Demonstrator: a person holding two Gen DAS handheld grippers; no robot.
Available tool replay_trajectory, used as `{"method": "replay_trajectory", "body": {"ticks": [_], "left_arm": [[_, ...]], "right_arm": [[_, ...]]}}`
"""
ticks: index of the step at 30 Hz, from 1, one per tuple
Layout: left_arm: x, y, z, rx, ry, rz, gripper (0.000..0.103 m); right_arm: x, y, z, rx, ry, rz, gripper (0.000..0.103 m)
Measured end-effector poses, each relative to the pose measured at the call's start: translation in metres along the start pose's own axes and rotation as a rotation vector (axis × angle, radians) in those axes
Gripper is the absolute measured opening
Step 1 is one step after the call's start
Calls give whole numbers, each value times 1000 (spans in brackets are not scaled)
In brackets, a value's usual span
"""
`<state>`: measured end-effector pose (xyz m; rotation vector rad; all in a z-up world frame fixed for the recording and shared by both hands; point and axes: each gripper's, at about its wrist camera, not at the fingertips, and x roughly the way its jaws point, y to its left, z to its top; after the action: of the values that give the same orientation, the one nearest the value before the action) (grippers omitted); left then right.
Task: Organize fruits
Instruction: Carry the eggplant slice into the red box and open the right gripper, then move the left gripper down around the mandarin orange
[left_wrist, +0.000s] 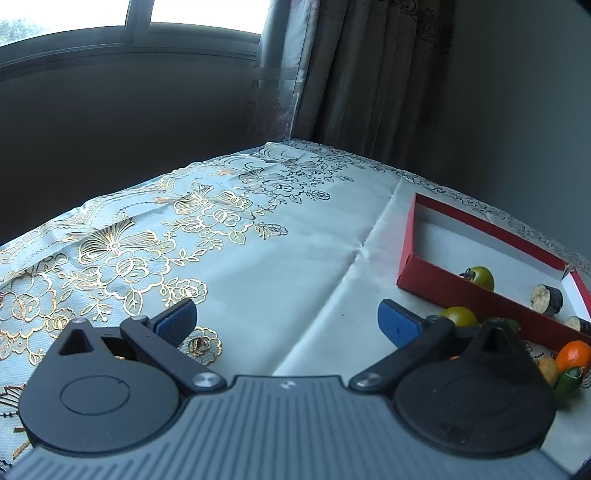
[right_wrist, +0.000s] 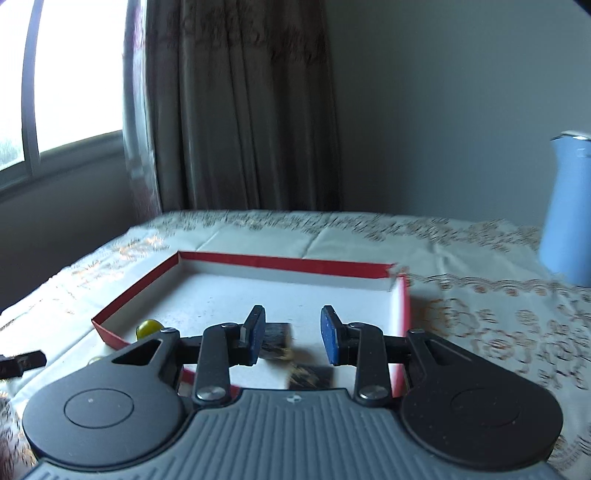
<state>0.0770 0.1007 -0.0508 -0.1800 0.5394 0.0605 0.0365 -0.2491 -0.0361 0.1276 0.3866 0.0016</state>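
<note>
A shallow red box with a white inside lies on the table at the right. In it sit a green tomato and two dark cut pieces. Outside its near wall lie a yellow-green tomato, an orange fruit and a green piece. My left gripper is open and empty over bare cloth, left of the box. My right gripper is open and empty above the red box, with two dark pieces just below its fingers and a tomato at the left.
A white tablecloth with gold flowers covers the table. A blue jug stands at the right. Curtains and a window are behind the table's far edge. The left gripper's fingertip shows in the right wrist view.
</note>
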Motion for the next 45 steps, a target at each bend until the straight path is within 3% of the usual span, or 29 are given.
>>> {"method": "replay_trajectory", "body": {"ticks": [1, 3, 6, 10, 17, 23, 25, 27, 32, 45], "left_arm": [[0, 0, 0, 0, 1, 2, 103], [0, 0, 0, 1, 0, 8, 103], [-1, 0, 0, -1, -1, 17, 103], [-1, -1, 0, 14, -2, 13, 103], [-9, -8, -3, 75, -21, -87, 103], [-43, -37, -20, 278, -155, -132, 102], [-52, -49, -28, 359, -181, -144, 97], [-56, -64, -34, 435, -175, -163, 78], [-58, -82, -42, 493, -141, -222, 57], [-38, -105, -44, 499, -19, -281, 56]], "right_arm": [[-8, -7, -5, 8, -15, -7, 42], [-23, -22, -14, 34, -48, -27, 64], [-38, -39, -28, 29, -85, -62, 65], [-38, -59, -43, 58, -67, -88, 65], [-31, -71, -50, 127, -43, -34, 65], [-31, -75, -51, 146, -38, 0, 65], [-30, -76, -51, 151, -35, 5, 65], [-30, -77, -51, 153, -34, 9, 65], [-31, -78, -51, 160, -45, 9, 65], [-31, -77, -52, 158, -42, 10, 65]]}}
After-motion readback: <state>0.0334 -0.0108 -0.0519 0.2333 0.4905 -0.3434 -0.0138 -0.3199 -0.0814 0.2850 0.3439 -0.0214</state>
